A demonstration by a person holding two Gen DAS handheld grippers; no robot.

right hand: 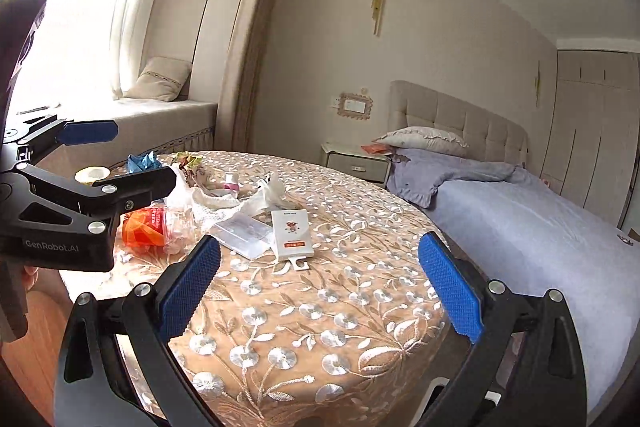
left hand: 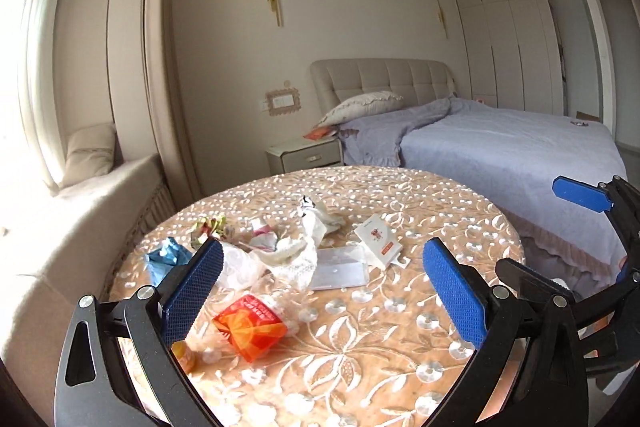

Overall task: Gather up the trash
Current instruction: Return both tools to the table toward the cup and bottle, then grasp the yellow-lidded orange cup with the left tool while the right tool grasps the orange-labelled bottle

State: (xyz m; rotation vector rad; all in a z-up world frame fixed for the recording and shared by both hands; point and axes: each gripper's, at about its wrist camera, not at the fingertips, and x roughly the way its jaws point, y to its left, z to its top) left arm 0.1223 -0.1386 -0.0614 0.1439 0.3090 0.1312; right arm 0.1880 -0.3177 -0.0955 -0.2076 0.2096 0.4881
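Note:
Trash lies on a round table with a floral cloth (left hand: 360,347) (right hand: 320,327). An orange wrapper (left hand: 250,325) (right hand: 144,227) is nearest. Behind it lie a clear plastic bag (left hand: 240,263), white crumpled paper (left hand: 300,255) (right hand: 256,199), a clear flat packet (left hand: 340,267) (right hand: 244,231), a white card box (left hand: 378,241) (right hand: 292,229), a blue wrapper (left hand: 166,257) (right hand: 142,161) and a green-red wrapper (left hand: 210,227). My left gripper (left hand: 324,289) is open and empty above the near table, the orange wrapper by its left finger. My right gripper (right hand: 320,279) is open and empty, right of the trash.
A bed with a grey-blue cover (left hand: 500,155) (right hand: 520,223) stands right of the table. A bedside cabinet (left hand: 306,155) (right hand: 356,161) is behind. A window seat with a cushion (left hand: 88,155) (right hand: 160,79) runs along the left. A roll of tape (right hand: 92,174) sits at the table's far left.

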